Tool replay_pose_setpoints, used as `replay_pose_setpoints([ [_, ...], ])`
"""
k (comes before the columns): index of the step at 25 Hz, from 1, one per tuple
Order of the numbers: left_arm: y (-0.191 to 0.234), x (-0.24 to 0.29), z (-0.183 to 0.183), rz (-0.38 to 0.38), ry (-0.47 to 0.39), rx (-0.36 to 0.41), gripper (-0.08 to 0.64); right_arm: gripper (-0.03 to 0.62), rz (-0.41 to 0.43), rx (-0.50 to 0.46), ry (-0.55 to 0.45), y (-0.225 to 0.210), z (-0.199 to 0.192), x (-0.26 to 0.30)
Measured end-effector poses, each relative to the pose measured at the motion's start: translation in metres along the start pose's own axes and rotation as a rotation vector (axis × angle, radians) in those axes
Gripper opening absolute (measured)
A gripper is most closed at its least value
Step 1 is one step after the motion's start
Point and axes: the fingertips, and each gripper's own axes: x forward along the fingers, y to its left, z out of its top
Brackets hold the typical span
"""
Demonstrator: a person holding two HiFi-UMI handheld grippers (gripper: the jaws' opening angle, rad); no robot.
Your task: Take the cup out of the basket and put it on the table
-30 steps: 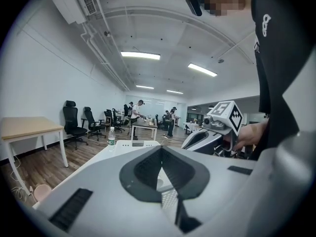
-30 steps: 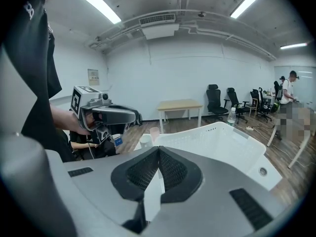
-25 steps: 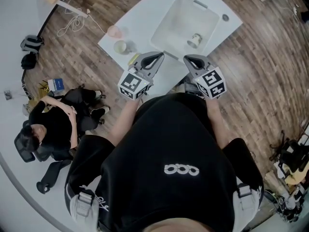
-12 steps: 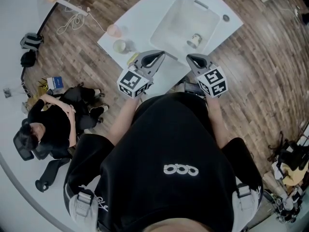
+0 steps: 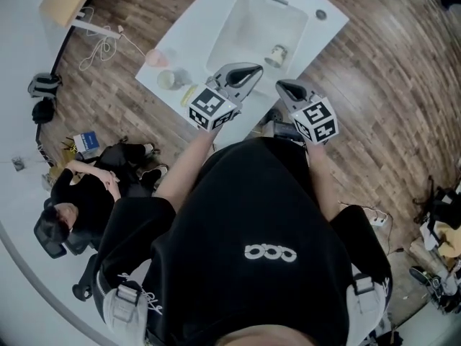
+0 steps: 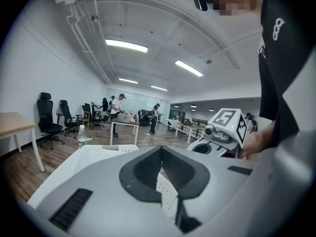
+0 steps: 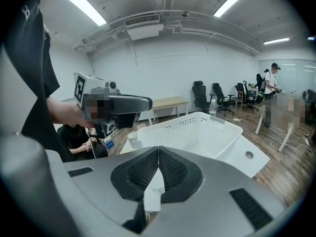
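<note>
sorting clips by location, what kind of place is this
Most likely an open-plan office or lab workspace: rolling office chairs along the wall, desks with people standing at them, and ceiling strip lights over a wood-plank floor.

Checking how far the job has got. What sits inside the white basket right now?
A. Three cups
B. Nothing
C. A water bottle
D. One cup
D: the head view shows a single cup inside the basket, near the corner closest to the right gripper. That gripper and the left gripper are both shut and hold nothing.
</note>
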Motion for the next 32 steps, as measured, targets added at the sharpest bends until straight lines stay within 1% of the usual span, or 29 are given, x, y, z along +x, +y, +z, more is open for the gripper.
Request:
replay_pose_setpoints([
  [5, 0.014, 0.053, -0.016, -0.082, 0.116, 0.078, 0.009, 0.025, -0.045, 0.047, -0.009, -0.018, -0.015, -0.020],
  [8, 0.024, 0.079, -0.028, -0.115, 0.183, 0.131, 0.009, 0.025, -0.068, 0.077, -0.017, -0.028, -0.023, -0.029],
  [11, 0.032, 0.101, -0.044, -0.143, 0.248, 0.173, 0.009, 0.025, -0.087, 0.128, -0.052, -0.038, -0.031, -0.036],
  [14, 0.039, 0.118, -0.066, -0.169, 0.313, 0.199, 0.009, 0.025, -0.108, 0.179, -0.081, -0.049, -0.038, -0.038],
  [18, 0.043, 0.137, -0.097, -0.243, 0.388, 0.222, 0.009, 0.025, -0.120, 0.192, -0.061, -0.057, -0.048, -0.035],
  [22, 0.050, 0.153, -0.130, -0.296, 0.496, 0.285, 0.021, 0.025, -0.111, 0.190, -0.036, -0.063, -0.055, -0.030],
  [24, 0.057, 0.161, -0.146, -0.321, 0.565, 0.328, 0.128, 0.025, -0.109, 0.191, -0.026, -0.068, -0.057, -0.027],
  [27, 0.069, 0.170, -0.170, -0.367, 0.662, 0.408, 0.238, 0.025, -0.108, 0.194, -0.008, -0.074, -0.060, -0.024],
  [30, 0.076, 0.171, -0.191, -0.426, 0.754, 0.478, 0.319, 0.025, -0.107, 0.201, 0.004, -0.079, -0.062, -0.020],
  [32, 0.078, 0.174, -0.203, -0.474, 0.800, 0.530, 0.350, 0.025, -0.110, 0.209, 0.014, -0.084, -0.066, -0.019],
])
